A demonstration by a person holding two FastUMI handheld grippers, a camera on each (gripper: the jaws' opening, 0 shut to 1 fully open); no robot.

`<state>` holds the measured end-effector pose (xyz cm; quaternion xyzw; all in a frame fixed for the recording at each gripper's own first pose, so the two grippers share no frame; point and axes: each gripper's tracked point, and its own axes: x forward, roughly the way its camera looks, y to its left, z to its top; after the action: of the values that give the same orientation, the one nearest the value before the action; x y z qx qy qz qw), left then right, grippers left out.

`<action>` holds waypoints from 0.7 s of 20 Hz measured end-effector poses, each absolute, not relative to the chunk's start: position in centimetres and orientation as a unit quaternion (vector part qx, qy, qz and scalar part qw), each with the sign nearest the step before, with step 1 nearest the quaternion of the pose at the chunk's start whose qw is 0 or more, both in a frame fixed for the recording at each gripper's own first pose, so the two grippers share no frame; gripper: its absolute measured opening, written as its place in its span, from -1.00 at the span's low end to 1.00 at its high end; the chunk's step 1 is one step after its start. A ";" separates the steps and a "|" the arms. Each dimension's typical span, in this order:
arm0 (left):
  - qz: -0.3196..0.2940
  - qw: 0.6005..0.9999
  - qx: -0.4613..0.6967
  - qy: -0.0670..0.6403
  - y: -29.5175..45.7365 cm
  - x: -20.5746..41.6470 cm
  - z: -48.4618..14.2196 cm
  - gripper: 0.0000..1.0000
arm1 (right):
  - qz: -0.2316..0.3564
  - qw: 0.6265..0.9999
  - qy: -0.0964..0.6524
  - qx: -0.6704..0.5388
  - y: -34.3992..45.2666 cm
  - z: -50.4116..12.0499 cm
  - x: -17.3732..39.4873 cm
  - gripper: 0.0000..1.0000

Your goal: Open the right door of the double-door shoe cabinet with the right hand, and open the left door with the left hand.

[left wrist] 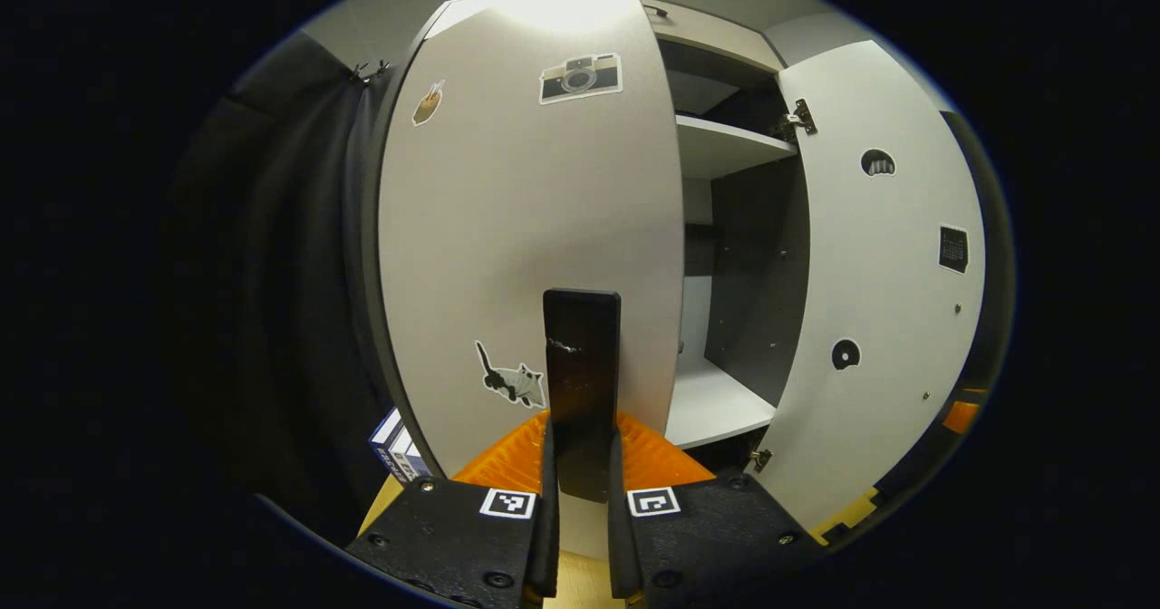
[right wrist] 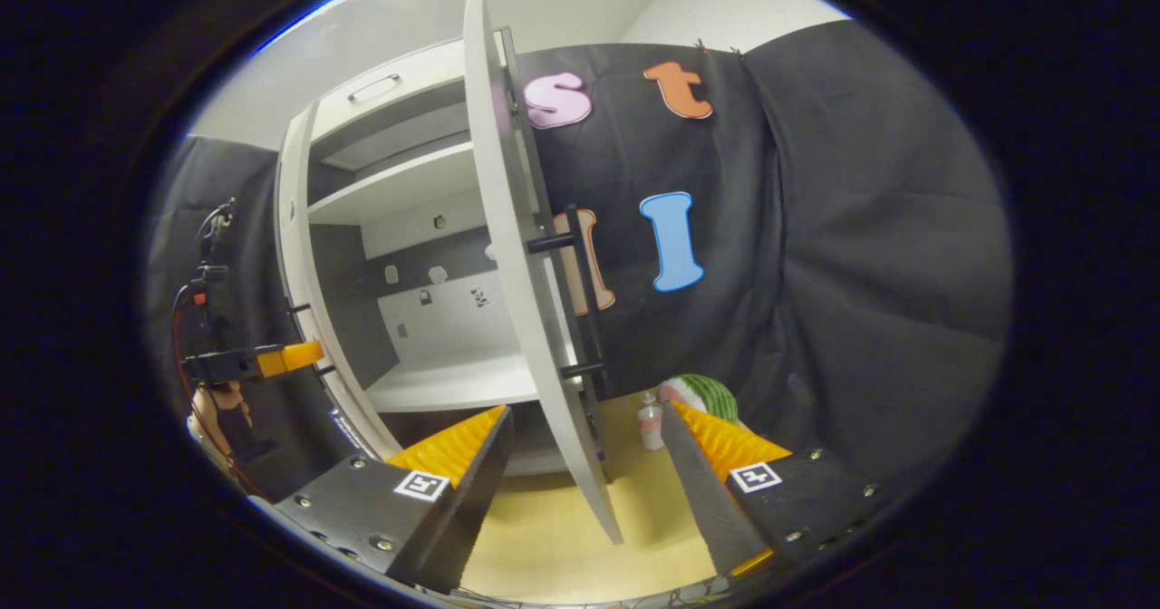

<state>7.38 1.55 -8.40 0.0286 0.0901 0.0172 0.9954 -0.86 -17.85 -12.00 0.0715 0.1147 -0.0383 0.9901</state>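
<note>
Left gripper [left wrist: 582, 464]: pinched on left door handle [left wrist: 582, 355] | right gripper [right wrist: 584, 464]: spread, astride right door [right wrist: 521, 274] edge | doors judged rigid, light, hinge-guided; handle grip advised.

**A staged recording booth, not a lived-in room**

Black cloth [right wrist: 861, 256] hangs as the wall behind and beside a white shoe cabinet [right wrist: 426, 183] whose shelves [left wrist: 725, 142] stand bare. Stickers [left wrist: 580, 77] dot its doors. A toy watermelon [right wrist: 711, 393] and a small bottle [right wrist: 649, 423] sit on the yellow floor [right wrist: 562, 527]
</note>
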 end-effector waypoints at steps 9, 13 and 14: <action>0.022 0.995 0.030 0.088 4.0 3.9 -8.1 -0.58 | -0.012 0.990 0.123 0.074 -14.1 -13.1 -1.0 0.94; 0.032 0.995 0.031 0.085 5.5 2.1 -7.9 -0.58 | 0.010 0.988 0.132 0.074 -11.8 -13.8 -0.6 0.93; 0.037 0.995 0.032 0.085 6.0 1.7 -7.8 -0.58 | 0.016 0.988 0.132 0.075 -11.3 -13.9 -0.4 0.94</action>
<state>1.72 5.96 -7.85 0.0319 0.0847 0.0370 0.9952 -0.41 -11.29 -13.86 0.0748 0.1323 0.0160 0.9882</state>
